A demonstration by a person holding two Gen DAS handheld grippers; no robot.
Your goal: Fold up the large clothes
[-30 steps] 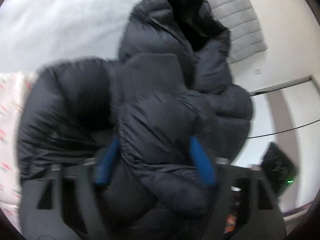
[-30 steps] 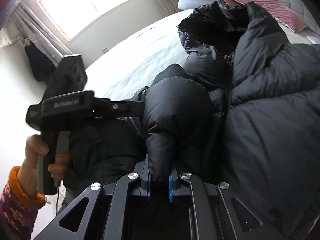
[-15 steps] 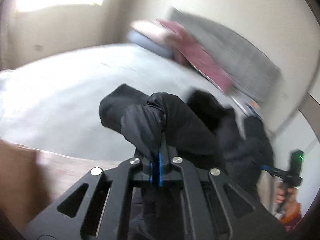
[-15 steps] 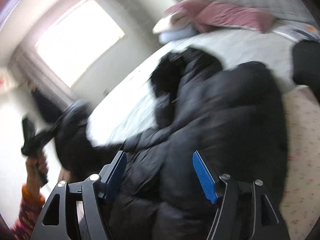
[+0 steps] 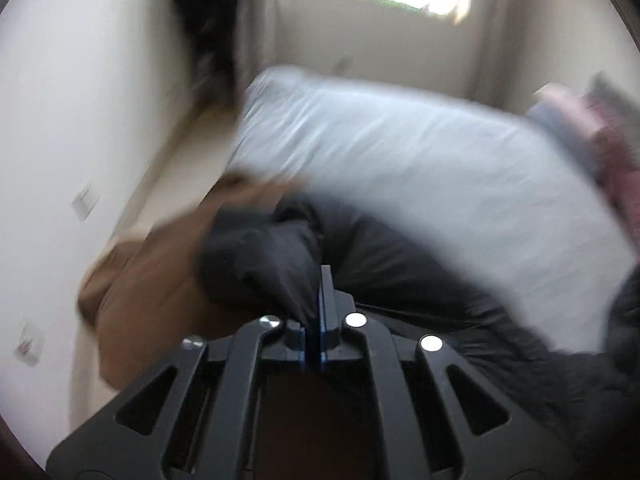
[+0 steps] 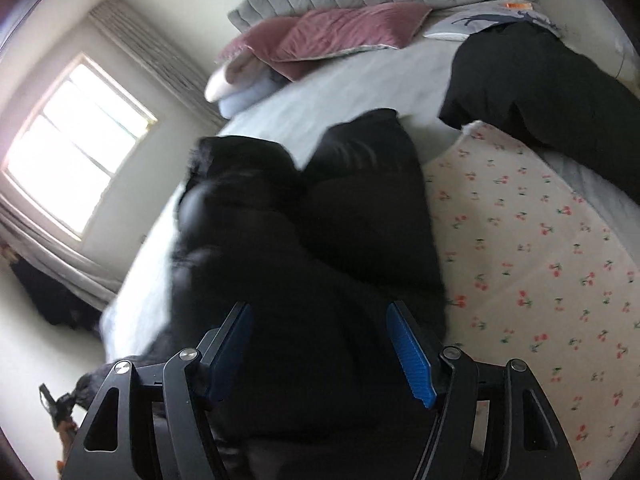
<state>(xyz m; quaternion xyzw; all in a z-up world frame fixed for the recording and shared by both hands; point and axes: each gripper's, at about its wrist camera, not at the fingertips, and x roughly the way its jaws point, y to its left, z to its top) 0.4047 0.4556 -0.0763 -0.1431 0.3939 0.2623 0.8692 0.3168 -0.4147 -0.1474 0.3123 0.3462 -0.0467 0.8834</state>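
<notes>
left hand-held gripper (image 5: 316, 300) clamped on jacket sleeve (image 5: 260, 264) | right hand-held gripper (image 6: 320, 344) apart

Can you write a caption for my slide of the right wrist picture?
Open right gripper above a puffy black jacket on a bed, beside a flowery blanket.

Right gripper (image 6: 320, 350) released black jacket (image 6: 320, 240); left gripper (image 5: 314, 316) clamped sleeve, pulled it aside.

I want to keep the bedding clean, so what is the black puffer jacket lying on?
The black puffer jacket lies on the pale bedsheet, beside a floral cloth. Whether that cloth reaches under it is hidden by the jacket.
</notes>
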